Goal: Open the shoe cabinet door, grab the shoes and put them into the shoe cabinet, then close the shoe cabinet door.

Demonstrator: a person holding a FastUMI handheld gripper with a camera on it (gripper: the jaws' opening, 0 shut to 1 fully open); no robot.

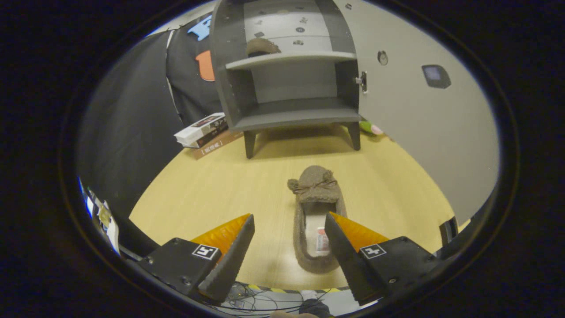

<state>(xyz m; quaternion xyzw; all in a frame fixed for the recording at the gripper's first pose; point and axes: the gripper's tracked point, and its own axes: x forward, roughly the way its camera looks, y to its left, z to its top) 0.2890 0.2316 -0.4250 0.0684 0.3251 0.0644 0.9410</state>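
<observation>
fingers point(304, 240) apart, slipper point(315, 212) between

Held the gripper point(290, 215) low over the near edge of the table point(198, 194), aimed straight ahead along the tabletop towards its far edge. Had the fingers point(229, 260) wide apart, jaws open, nothing pinched between them and neither pad pressing on anything. Carried both fingers level with each other, tips tapering inward to sharp points, a square marker on top of each finger block. Showed the left finger above bare tabletop, well clear of anything. Showed the right finger across the heel end of the slipper point(315, 185), tip at the rim of its opening; whether touching or just above, could not tell.
</observation>
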